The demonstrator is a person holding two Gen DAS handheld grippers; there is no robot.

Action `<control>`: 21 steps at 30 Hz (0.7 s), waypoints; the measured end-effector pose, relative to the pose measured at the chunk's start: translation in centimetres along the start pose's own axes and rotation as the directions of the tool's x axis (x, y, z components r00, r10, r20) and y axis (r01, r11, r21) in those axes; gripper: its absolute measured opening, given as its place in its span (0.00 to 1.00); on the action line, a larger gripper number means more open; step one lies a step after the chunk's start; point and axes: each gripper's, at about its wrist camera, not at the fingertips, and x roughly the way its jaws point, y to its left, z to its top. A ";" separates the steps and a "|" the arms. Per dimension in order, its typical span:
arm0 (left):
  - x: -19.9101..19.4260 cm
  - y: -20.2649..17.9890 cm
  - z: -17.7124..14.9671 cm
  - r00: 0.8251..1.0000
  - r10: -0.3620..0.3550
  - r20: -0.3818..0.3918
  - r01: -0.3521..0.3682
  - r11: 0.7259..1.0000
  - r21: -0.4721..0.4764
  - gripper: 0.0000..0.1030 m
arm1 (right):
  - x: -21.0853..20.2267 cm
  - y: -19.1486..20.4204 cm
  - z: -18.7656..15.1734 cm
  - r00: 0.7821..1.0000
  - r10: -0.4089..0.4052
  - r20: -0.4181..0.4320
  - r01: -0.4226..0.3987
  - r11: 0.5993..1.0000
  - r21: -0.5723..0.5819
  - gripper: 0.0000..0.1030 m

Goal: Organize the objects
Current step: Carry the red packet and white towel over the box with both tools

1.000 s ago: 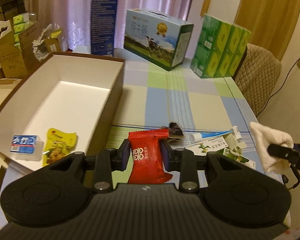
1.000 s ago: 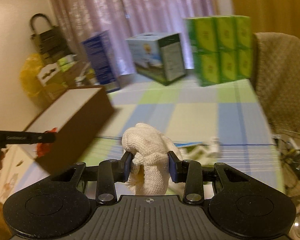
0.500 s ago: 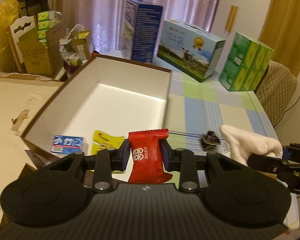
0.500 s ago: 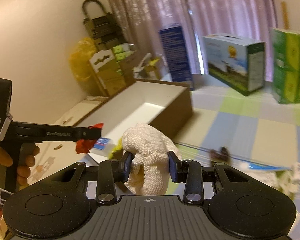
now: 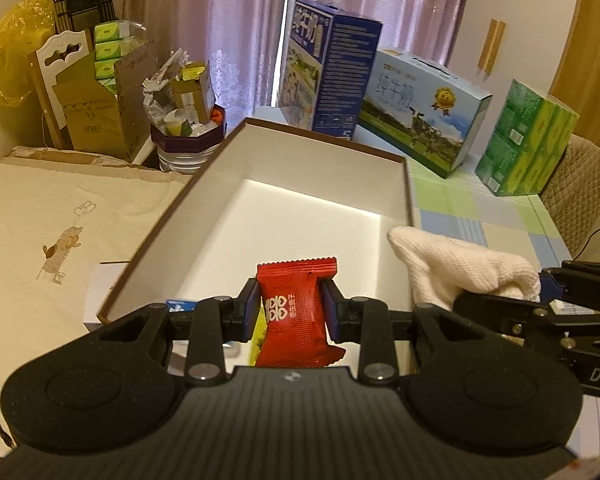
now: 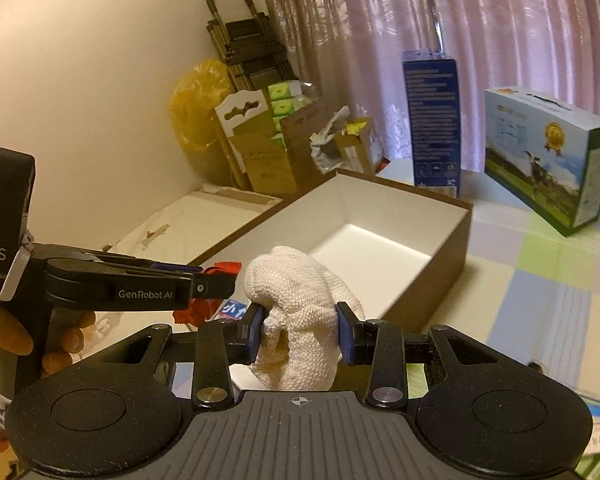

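A: Left wrist view. What does the left gripper (image 5: 290, 312) hold, and where?

B: Its fingers pinch a red packet (image 5: 294, 312) by the sides, upright, above the near end of the box (image 5: 404, 184). Held so, the packet should fall inside the walls once let go.

A: And the right gripper (image 6: 298, 330)?

B: Its fingers are clamped on a white cloth (image 6: 300, 300), bunched between the pads. The cloth hangs just beside the packet, near the box's near right corner; which side of the rim it is on cannot be told. Probably both items are brought there together to be dropped in one step.

A: Why is the box open-topped and set on the table (image 5: 500, 216)?

B: Likely as the collecting bin; its far floor is bare, so there is room.

A: What is obscured?

B: The left gripper's body covers the box's near floor. Only slivers of a blue pack (image 5: 178, 304) and a yellow bag (image 5: 260, 330) show. The hand (image 6: 4, 344) on the left handle is cut off at the frame edge.
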 end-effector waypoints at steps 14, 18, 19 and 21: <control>4.9 3.3 2.2 0.999 0.012 -0.047 -0.010 0.999 0.037 0.28 | 6.8 0.5 1.9 0.997 -0.049 -0.053 0.048 0.999 -0.026 0.33; 6.6 3.9 2.6 0.997 0.016 -0.069 -0.013 0.999 0.046 0.28 | 8.7 0.3 2.1 0.994 -0.070 -0.082 0.068 0.997 -0.034 0.33; 7.0 4.0 2.7 0.997 0.017 -0.075 -0.014 0.999 0.049 0.28 | 9.2 0.2 2.1 0.993 -0.078 -0.090 0.075 0.996 -0.038 0.33; 7.7 4.2 2.9 0.996 0.016 -0.082 -0.011 0.999 0.053 0.28 | 10.0 0.1 2.1 0.990 -0.092 -0.106 0.087 0.995 -0.047 0.33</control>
